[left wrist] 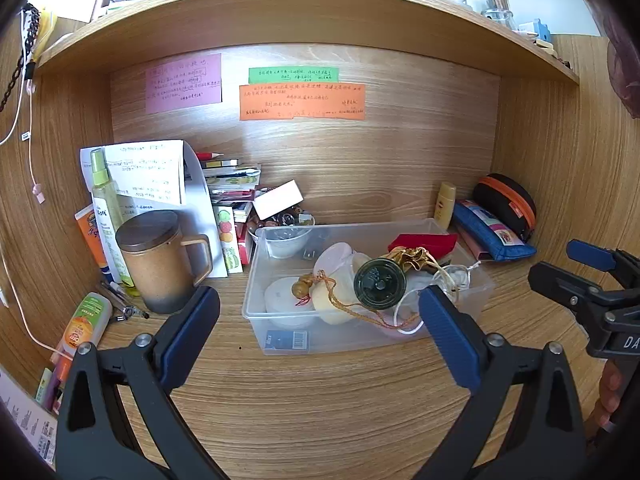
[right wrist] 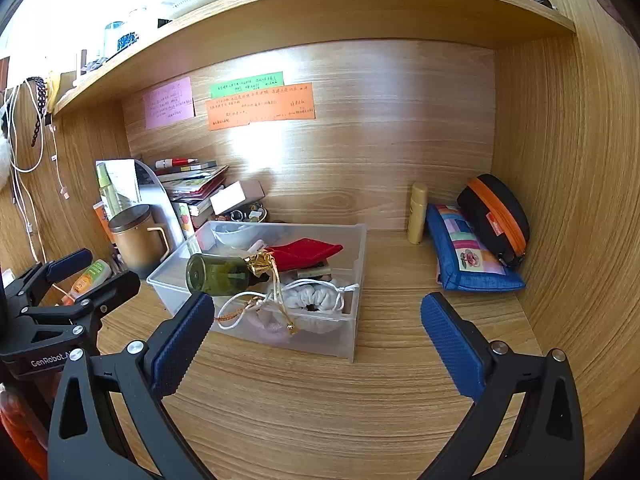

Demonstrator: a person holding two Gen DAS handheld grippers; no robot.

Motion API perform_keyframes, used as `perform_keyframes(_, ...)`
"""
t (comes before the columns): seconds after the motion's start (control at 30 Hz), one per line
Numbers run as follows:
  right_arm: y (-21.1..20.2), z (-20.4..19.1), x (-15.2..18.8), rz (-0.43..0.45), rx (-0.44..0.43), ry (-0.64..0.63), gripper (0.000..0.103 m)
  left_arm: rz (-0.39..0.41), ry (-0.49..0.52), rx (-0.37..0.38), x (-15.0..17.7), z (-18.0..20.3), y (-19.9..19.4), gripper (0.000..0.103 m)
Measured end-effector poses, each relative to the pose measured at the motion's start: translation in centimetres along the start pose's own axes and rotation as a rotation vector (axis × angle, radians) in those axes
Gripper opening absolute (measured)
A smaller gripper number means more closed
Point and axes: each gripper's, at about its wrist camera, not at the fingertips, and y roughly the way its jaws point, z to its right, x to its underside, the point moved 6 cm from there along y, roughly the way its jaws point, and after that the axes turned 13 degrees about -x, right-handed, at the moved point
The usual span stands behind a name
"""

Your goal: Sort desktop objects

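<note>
A clear plastic bin [left wrist: 260,280] [right wrist: 360,256] stands on the wooden desk. In it lie a green glass bottle [left wrist: 379,283] [right wrist: 218,274] on its side, a gold pouch [left wrist: 414,258], a red pouch [left wrist: 424,242] [right wrist: 308,252], a white drawstring bag [right wrist: 312,300], a small gourd charm [left wrist: 302,286] and white round items. My left gripper [left wrist: 320,332] is open and empty, just in front of the bin. My right gripper [right wrist: 316,336] is open and empty, in front of the bin's right corner.
A brown lidded mug [left wrist: 160,260], spray bottle [left wrist: 102,200], tubes and pens stand at the left. Books and papers [left wrist: 232,184] are stacked behind. A yellow bottle [right wrist: 416,212], blue pouch [right wrist: 468,256] and black-orange case [right wrist: 494,216] sit at the right wall.
</note>
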Motion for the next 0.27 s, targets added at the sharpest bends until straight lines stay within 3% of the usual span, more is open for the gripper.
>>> perform_keyframes(0.27, 1.00, 0.22, 0.05, -0.020, -0.027, 0.031, 0.103, 0.016, 0.023, 0.027, -0.07, 0.84, -0.13, 0.101)
